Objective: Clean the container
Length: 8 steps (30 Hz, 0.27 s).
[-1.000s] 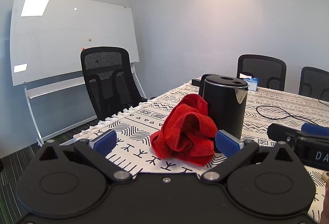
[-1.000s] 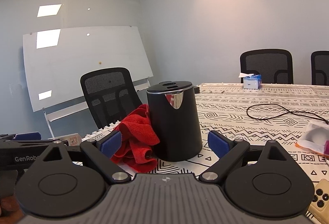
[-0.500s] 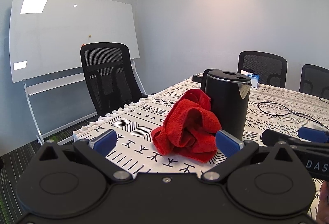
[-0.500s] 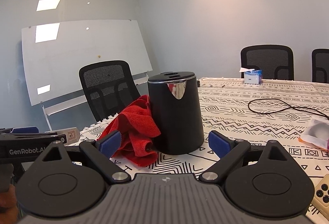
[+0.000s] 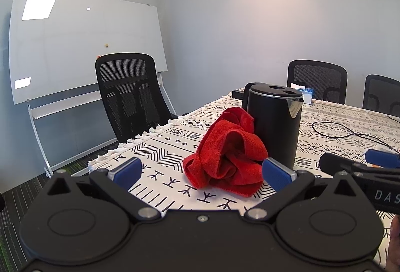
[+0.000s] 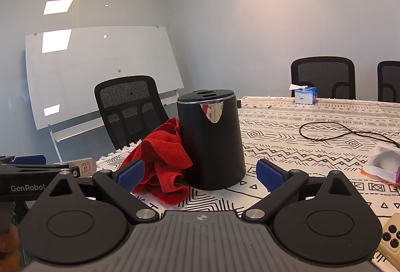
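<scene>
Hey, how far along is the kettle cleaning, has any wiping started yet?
Nothing looks done yet. The red cloth lies crumpled on the table, leaning against the black kettle, whose lid is shut. Both the left gripper and the right gripper are open and empty; the right gripper's jaws have just been opening. Left to do: pick up the cloth, steady the kettle, and wipe it.

"genrobot" reads in white on the black body of the left gripper, seen from the right wrist. "das", cut off by the frame edge, reads on the right gripper, seen from the left wrist.
</scene>
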Available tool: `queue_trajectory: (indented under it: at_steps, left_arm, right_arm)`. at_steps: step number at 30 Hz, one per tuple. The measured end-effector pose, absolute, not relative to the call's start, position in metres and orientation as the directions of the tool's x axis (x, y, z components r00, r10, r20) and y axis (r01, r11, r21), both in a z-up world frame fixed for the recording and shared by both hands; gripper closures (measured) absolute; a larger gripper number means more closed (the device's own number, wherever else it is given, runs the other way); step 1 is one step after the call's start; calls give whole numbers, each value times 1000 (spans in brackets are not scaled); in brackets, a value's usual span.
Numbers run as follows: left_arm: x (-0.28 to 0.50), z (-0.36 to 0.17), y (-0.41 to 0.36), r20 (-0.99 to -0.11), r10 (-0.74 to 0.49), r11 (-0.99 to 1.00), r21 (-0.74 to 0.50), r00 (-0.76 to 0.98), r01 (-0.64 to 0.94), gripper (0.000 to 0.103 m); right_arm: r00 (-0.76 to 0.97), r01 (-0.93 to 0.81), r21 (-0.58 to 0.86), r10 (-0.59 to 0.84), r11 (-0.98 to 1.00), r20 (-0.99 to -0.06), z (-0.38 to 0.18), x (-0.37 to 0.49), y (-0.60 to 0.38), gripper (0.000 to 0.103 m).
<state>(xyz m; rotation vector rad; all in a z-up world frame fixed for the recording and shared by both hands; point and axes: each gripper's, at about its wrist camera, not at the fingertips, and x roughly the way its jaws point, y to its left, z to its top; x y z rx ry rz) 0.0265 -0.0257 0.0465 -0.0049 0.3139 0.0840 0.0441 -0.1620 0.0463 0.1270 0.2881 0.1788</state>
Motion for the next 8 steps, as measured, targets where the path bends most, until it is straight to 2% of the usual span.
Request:
queue_trajectory:
  at_steps: [8]
  left_arm:
    - [28,45,-26,-316,73,997,14,946,-73,0]
  right_arm:
    - [943,-148,153,186,977,-275,44,45,-164,5]
